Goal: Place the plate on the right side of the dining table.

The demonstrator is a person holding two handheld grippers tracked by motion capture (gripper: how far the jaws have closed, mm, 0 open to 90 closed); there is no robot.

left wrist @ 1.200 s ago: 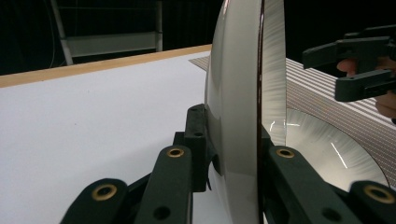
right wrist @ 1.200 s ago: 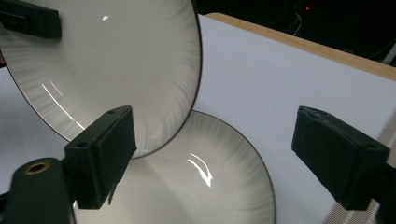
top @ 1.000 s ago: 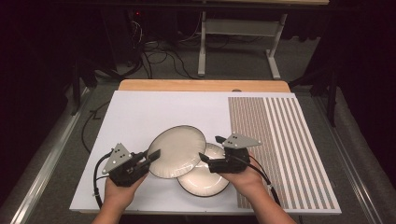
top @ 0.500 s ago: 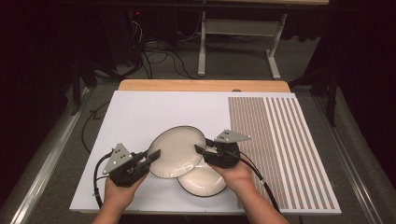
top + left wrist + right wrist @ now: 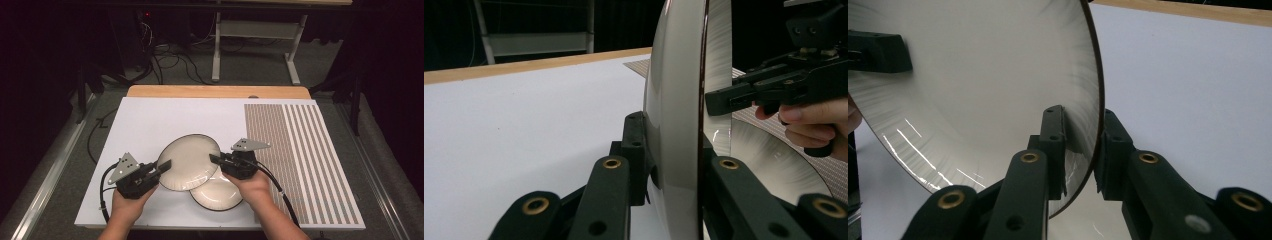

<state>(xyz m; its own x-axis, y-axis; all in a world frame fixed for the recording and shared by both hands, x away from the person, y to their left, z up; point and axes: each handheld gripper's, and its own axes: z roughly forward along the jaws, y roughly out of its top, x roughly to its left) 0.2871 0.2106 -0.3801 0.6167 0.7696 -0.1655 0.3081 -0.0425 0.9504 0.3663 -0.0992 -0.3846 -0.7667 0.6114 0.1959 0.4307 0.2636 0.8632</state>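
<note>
Your left gripper (image 5: 161,167) is pinching the left rim of the upper plate (image 5: 190,161); in the left gripper view its fingers (image 5: 634,150) are pressing on both faces of that rim, with the plate standing edge-on between them. Your left hand (image 5: 125,206) is gripping the tool at the near left of the white surface (image 5: 150,120).

Your right gripper (image 5: 214,160) is meeting the same plate at its right rim. Its fingers (image 5: 1054,145) have just been closing, and in the right gripper view the dark edge of the plate is sitting between them: the inner finger is lying against the plate's pale face, the outer one just beside the rim. Contact on the outer side is too close to call from this angle. Your right hand (image 5: 255,187) is holding the tool behind it.

The upper plate is spanning the gap between both grippers, tilted, and is overlapping the far part of the lower plate (image 5: 217,192), which is lying flat on the surface just near of it. The striped mat (image 5: 300,160) is lying to the right of both plates.
</note>
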